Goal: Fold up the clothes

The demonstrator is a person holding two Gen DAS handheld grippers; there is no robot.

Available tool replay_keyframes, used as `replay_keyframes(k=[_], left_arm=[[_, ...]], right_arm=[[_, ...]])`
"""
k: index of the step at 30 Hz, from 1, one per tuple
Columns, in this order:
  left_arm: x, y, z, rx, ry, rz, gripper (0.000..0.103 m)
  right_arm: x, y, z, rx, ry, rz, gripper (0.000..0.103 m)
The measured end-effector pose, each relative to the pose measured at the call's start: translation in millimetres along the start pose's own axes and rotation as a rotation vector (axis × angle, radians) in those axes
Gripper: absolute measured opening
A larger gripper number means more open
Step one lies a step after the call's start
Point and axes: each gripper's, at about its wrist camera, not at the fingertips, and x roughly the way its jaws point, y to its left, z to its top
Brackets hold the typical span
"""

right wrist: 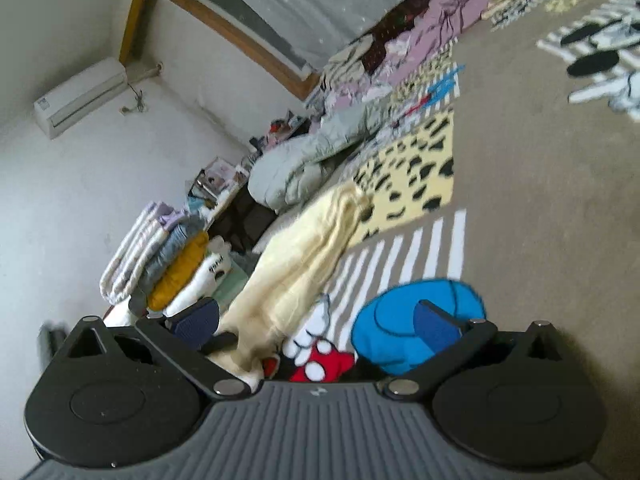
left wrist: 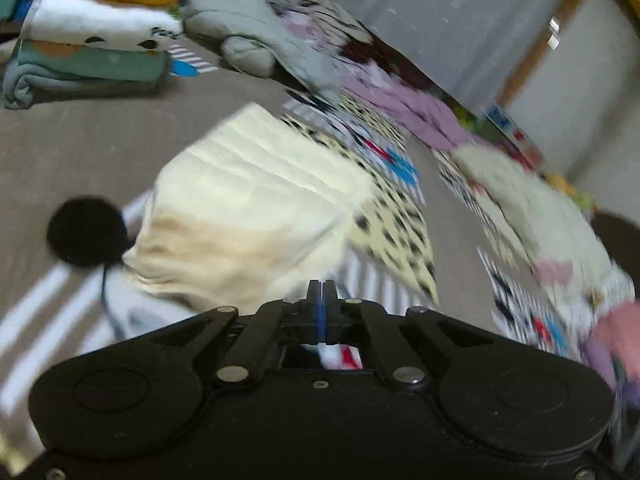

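We see one cream cloth (left wrist: 248, 208), folded into a thick block, lying on the patterned bed sheet (left wrist: 80, 140) just ahead of the left gripper (left wrist: 321, 292), at about 11 o'clock from its tips. The left gripper's two fingers are pressed together with only a thin blue line between them, and we cannot tell whether any fabric is pinched there. In the right wrist view the same cream cloth (right wrist: 296, 264) stretches from 12 o'clock down toward the right gripper (right wrist: 320, 328), whose two blue-padded fingers (right wrist: 198, 320) stand wide apart with nothing between them; the cloth's near end lies just beside the left-hand pad. One black round patch (left wrist: 86, 232) sits at 9 o'clock of the cloth in the left view, touching its edge. At 11 o'clock, well apart, we count one stack of folded clothes (left wrist: 96, 36) of about four layers: yellow, white, green and grey-blue. One grey quilt (left wrist: 248, 28) lies bunched at 12 o'clock beside that stack. A row of loose clothes (left wrist: 404, 108), purple, cream and pink, runs along the far edge of the bed from 1 to 4 o'clock. Bare brown sheet lies open at 9 to 10 o'clock of the cloth, and another open strip runs between the cloth and the loose row at 3 o'clock.
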Motion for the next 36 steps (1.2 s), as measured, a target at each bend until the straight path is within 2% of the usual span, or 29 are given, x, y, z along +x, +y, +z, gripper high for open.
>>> replay_keyframes(k=[3, 6, 7, 8, 10, 12, 17, 22, 23, 24, 25, 29, 36], left_arm=[[-22, -17, -22, 0.078, 0.024, -0.003, 0.0], [-37, -17, -23, 0.127, 0.007, 0.031, 0.0], [-41, -15, -22, 0.15, -0.008, 0.067, 0.008], [-44, -12, -21, 0.18, -0.019, 0.099, 0.036], [-46, -2, -15, 0.222, -0.063, 0.172, 0.068], [-40, 13, -8, 0.227, -0.071, 0.22, 0.068], [-6, 56, 15, 0.173, -0.027, 0.254, 0.068], [30, 93, 38, -0.034, 0.056, 0.168, 0.069], [35, 97, 39, -0.071, 0.059, 0.154, 0.067], [38, 98, 39, -0.092, 0.056, 0.136, 0.06], [40, 95, 39, -0.093, 0.064, 0.116, 0.025], [29, 66, 26, -0.034, 0.041, 0.109, 0.016], [-11, -8, -31, -0.005, 0.06, -0.055, 0.013]], right_arm=[[-8, 1, 2, -0.009, -0.016, -0.008, 0.103], [-12, 1, 1, -0.003, -0.018, -0.014, 0.103], [-13, 2, 0, -0.001, -0.013, -0.011, 0.103], [-12, 4, -2, -0.004, -0.004, -0.009, 0.103], [-10, 9, -7, -0.024, 0.022, -0.008, 0.103], [-5, 13, -11, -0.046, 0.054, -0.005, 0.103], [5, 17, -17, -0.075, 0.105, -0.002, 0.103], [10, 11, -13, -0.043, 0.107, 0.0, 0.103], [12, 10, -13, -0.038, 0.108, 0.0, 0.103], [14, 9, -13, -0.033, 0.109, -0.001, 0.103], [15, 8, -13, -0.032, 0.111, -0.003, 0.103], [14, 7, -11, -0.031, 0.11, -0.006, 0.103], [-8, 6, -3, -0.014, 0.065, -0.004, 0.103]])
